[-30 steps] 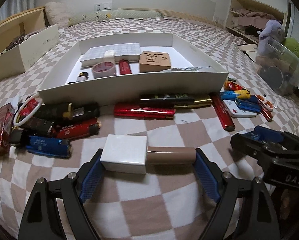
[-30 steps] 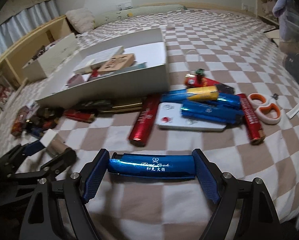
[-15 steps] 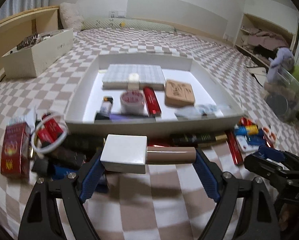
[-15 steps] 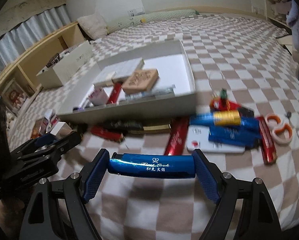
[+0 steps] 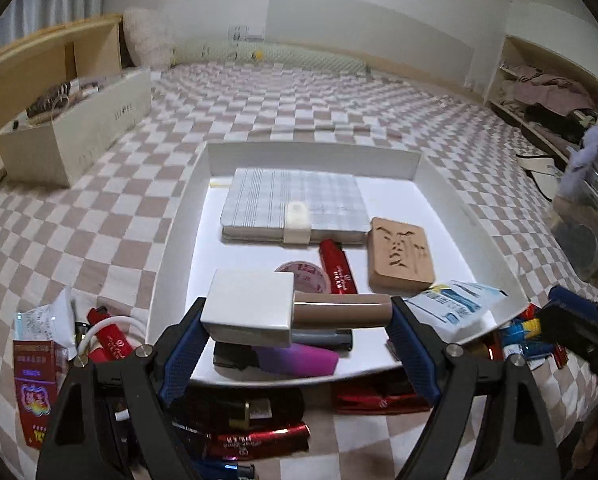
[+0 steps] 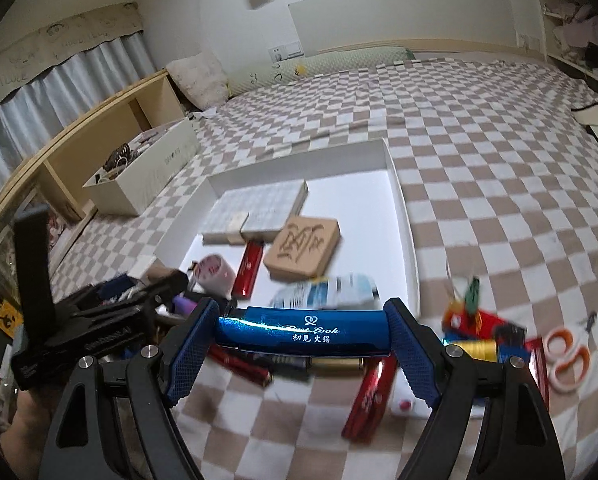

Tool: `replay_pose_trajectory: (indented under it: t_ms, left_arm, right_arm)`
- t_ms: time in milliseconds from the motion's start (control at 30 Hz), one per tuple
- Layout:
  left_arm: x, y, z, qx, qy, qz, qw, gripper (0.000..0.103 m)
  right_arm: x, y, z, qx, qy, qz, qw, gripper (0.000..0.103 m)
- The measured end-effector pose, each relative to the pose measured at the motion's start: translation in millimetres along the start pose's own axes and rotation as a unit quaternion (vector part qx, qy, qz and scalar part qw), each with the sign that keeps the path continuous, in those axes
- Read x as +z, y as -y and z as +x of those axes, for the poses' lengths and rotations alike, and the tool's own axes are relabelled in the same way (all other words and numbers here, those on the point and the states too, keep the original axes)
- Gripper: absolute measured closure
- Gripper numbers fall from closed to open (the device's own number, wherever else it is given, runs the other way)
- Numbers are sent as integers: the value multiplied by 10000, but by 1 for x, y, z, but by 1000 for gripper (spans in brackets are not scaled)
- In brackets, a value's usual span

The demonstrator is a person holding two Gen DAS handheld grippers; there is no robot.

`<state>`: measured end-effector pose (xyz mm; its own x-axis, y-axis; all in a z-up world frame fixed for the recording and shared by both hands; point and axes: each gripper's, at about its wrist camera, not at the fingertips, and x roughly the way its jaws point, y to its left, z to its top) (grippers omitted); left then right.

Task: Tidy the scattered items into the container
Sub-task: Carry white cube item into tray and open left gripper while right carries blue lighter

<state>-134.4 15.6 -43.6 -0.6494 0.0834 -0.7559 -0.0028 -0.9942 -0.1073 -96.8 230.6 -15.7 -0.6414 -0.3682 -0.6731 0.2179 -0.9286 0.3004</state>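
Note:
My left gripper (image 5: 295, 320) is shut on a white-and-brown stick (image 5: 299, 310), a white block with a brown tube, held above the near end of the white tray (image 5: 171, 248). My right gripper (image 6: 303, 332) is shut on a blue lighter (image 6: 303, 330) and holds it over the tray's (image 6: 403, 208) near edge. The tray holds a grey notebook (image 5: 295, 204), a wooden block (image 5: 399, 256), a tape roll (image 5: 307, 276), a red lighter (image 5: 337, 268), a blue-white sachet (image 5: 455, 304) and a purple item (image 5: 299, 360). Scattered red lighters (image 5: 255, 440) lie in front of the tray.
A red packet (image 5: 33, 392) lies at the left. Orange scissors (image 6: 567, 360), a yellow-blue tube (image 6: 475, 348) and red lighters (image 6: 369, 396) lie right of the tray. A beige box (image 5: 79, 132) stands at the far left. A clear bin with toys (image 5: 587, 216) is at the right.
Both grippers have risen and moved forward toward the tray, each keeping its item. The left one now hangs over the tray's near end; the right one is at its near edge.

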Motion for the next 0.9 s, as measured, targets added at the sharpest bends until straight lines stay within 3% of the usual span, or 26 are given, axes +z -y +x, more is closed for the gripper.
replay_pose_trajectory:
  t_ms: [200, 567, 900]
  left_arm:
    - [3, -3, 22, 45, -367, -26, 9993, 17]
    - [42, -6, 42, 166, -272, 54, 9995, 17]
    - [51, -16, 78, 118, -710, -135, 9973, 15]
  right_arm:
    - [15, -1, 13, 11, -6, -54, 10000, 19]
    - [27, -2, 31, 22, -123, -108, 9999, 19]
    - [25, -5, 52, -6, -359, -205, 9991, 19]
